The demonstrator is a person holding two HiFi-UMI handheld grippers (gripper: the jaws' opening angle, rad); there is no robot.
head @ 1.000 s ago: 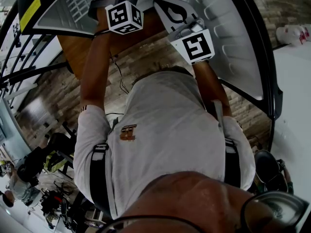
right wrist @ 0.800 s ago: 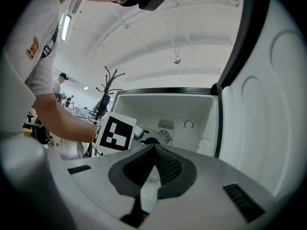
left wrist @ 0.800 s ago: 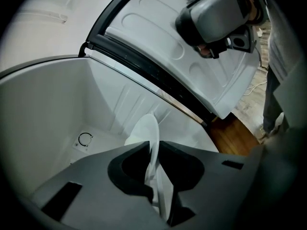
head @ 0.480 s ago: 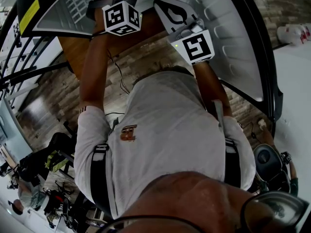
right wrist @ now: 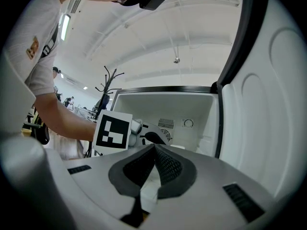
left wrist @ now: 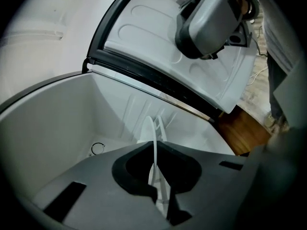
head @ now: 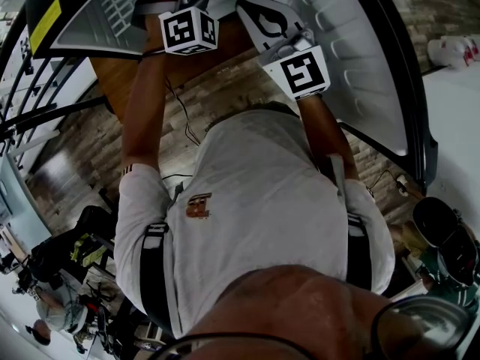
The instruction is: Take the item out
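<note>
In the left gripper view's lower centre, the left gripper (left wrist: 155,150) has just been closing its fingers on a thin white item (left wrist: 152,128) standing upright inside the open white chest (left wrist: 53,123), probably to lift it out. The right gripper (right wrist: 154,147) hovers above, fingers clenched and empty.

Underfoot runs a grey-brown plank floor (head: 225,88), and there's a warmer brown wooden board (head: 112,77) beside it. Up above, a white ribbed ceiling (right wrist: 158,37), strip light (right wrist: 64,25) glowing. At the back stands a dark coat stand (right wrist: 107,86).
</note>
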